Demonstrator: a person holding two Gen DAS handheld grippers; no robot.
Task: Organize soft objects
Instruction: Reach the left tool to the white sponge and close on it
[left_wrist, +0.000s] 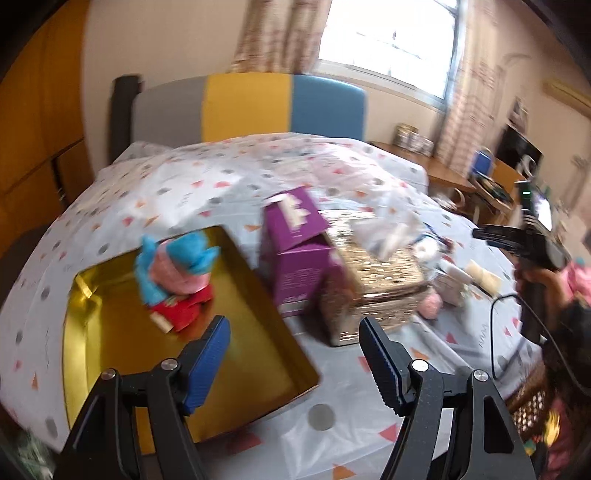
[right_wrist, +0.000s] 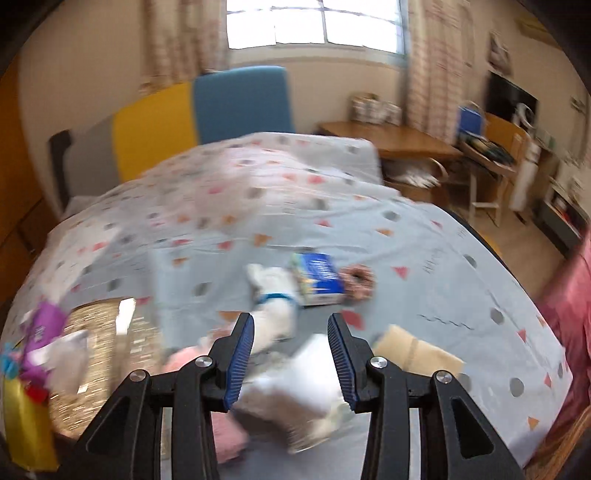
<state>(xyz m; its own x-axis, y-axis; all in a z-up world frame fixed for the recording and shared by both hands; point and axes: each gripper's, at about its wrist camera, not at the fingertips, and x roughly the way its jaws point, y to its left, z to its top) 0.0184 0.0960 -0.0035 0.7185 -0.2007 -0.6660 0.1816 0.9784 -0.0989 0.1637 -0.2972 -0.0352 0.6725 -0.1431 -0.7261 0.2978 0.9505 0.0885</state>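
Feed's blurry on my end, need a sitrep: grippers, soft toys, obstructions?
Left gripper open, empty, over gold tray. Right gripper open above white plush. Pink-blue plush already in tray. Purple box beside tray.

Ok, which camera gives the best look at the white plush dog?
The right wrist view: the white plush dog lies on the bedsheet just beyond the open right gripper, blue collar visible. The left wrist view shows only a blurred white patch that may be it.

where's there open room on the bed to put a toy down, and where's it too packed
Bare sheet lies beyond the blue box and pink scrunchie, toward the headboard, and right of the tan packet. The gold tray has free floor in front of the plush toy. It is crowded around the woven basket, purple box and white plush dog.
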